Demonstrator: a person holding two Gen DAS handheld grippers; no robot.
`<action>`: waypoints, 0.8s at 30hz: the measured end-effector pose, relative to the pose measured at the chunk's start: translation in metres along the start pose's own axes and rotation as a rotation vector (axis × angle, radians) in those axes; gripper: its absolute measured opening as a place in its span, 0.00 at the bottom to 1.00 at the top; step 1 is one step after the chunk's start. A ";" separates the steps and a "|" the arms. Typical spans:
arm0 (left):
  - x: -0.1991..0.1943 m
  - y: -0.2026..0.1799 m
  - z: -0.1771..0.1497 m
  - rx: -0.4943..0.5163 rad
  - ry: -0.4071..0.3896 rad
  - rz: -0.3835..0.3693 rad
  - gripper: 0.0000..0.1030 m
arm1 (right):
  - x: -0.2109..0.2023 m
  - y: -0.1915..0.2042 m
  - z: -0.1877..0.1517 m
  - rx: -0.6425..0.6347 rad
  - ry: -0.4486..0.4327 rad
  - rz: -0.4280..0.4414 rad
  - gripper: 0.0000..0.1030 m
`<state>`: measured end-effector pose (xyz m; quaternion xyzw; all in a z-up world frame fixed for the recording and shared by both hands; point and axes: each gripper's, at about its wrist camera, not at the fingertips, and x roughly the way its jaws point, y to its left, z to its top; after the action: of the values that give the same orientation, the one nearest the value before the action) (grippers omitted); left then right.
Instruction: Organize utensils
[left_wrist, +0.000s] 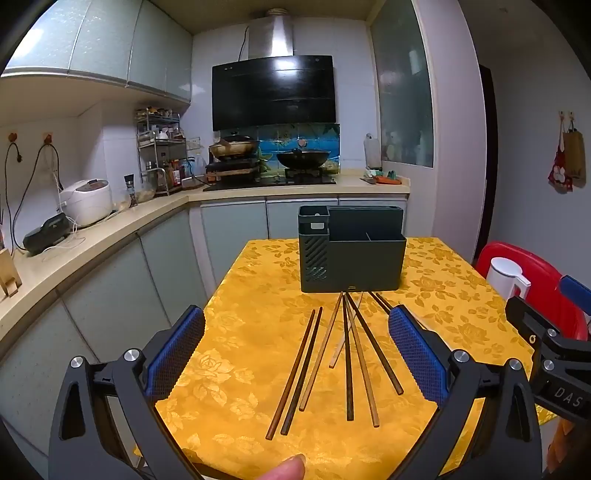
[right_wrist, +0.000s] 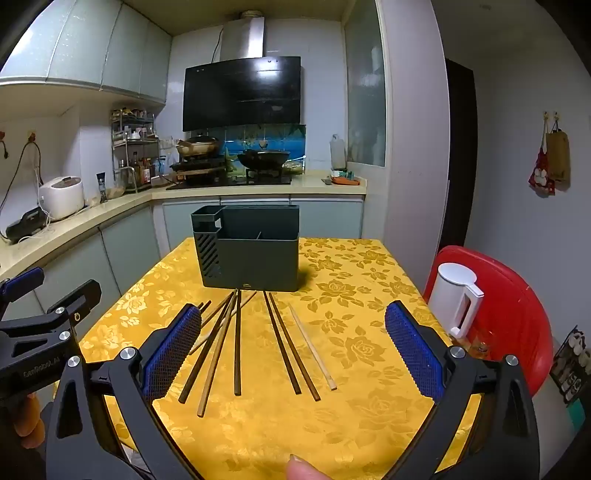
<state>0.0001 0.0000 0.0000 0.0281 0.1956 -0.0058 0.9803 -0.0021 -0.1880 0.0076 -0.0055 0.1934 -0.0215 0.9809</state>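
Observation:
Several wooden chopsticks (left_wrist: 347, 354) (right_wrist: 236, 343) lie fanned out on the yellow flowered tablecloth (left_wrist: 251, 332) (right_wrist: 354, 362), their far tips near a dark grey utensil holder (left_wrist: 351, 251) (right_wrist: 251, 251) with several compartments at the table's far end. My left gripper (left_wrist: 295, 343) hovers open above the near ends of the chopsticks, nothing between its blue pads. My right gripper (right_wrist: 291, 343) also stands open over the right-hand chopsticks, holding nothing. Each gripper's black body shows at the edge of the other's view.
A white kettle (right_wrist: 458, 299) (left_wrist: 508, 277) rests on a red chair (right_wrist: 517, 314) right of the table. Kitchen counters (left_wrist: 92, 243) with a rice cooker (left_wrist: 86, 201) run along the left; a stove with pans (left_wrist: 273, 162) stands behind. A fingertip (left_wrist: 288, 470) shows at the bottom.

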 end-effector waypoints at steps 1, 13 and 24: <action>0.000 0.000 0.000 0.000 -0.001 0.004 0.93 | -0.001 0.000 0.000 -0.002 0.001 -0.002 0.94; -0.003 -0.001 -0.001 -0.001 -0.014 0.005 0.93 | -0.006 0.004 0.001 -0.007 -0.001 -0.001 0.94; -0.009 -0.003 -0.001 0.003 -0.009 0.000 0.93 | -0.006 0.004 0.000 -0.009 0.001 -0.001 0.94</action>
<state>-0.0085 -0.0030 0.0019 0.0295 0.1914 -0.0060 0.9811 -0.0069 -0.1837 0.0100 -0.0102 0.1939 -0.0213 0.9807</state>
